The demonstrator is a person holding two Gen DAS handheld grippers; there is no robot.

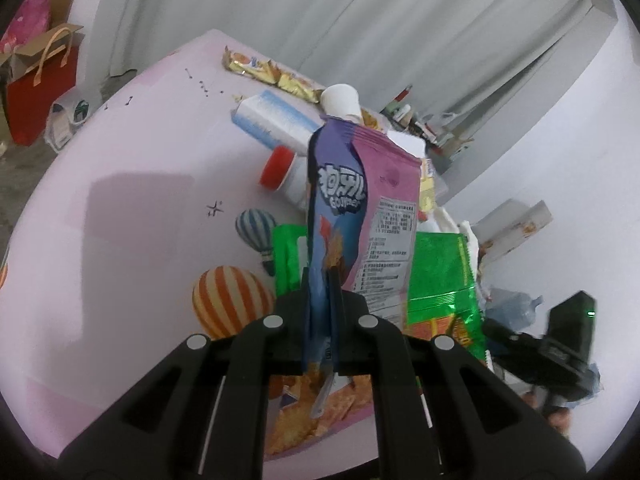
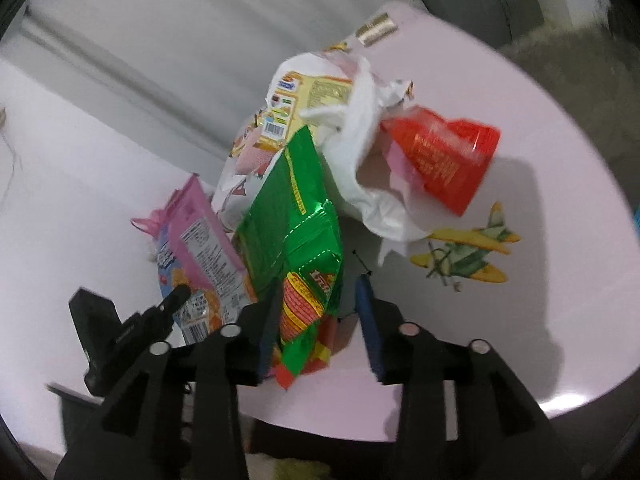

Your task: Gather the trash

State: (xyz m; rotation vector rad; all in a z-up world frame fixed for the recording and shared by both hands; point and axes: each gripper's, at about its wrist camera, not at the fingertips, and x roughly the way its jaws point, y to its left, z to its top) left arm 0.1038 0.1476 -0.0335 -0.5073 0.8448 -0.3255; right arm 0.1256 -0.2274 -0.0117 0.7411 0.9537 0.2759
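Note:
My left gripper (image 1: 322, 300) is shut on a purple and pink snack bag (image 1: 352, 208) and holds it upright above the pink table (image 1: 132, 200). The same bag shows in the right wrist view (image 2: 200, 248), with the left gripper's fingers (image 2: 176, 296) on it. My right gripper (image 2: 316, 304) is open, its jaws either side of the lower end of a green snack bag (image 2: 296, 224), which also shows in the left wrist view (image 1: 436, 276). The right gripper's body (image 1: 560, 336) appears at the right of the left wrist view.
On the table lie a red plastic cup (image 2: 444, 160), a crumpled white bag (image 2: 360, 152), a yellow wrapper (image 2: 288, 100), a white paper cup (image 1: 340, 100), a blue and white pack (image 1: 276, 116), a red-capped bottle (image 1: 280, 168) and yellow wrappers (image 1: 268, 70). A red gift bag (image 1: 40, 88) stands on the floor.

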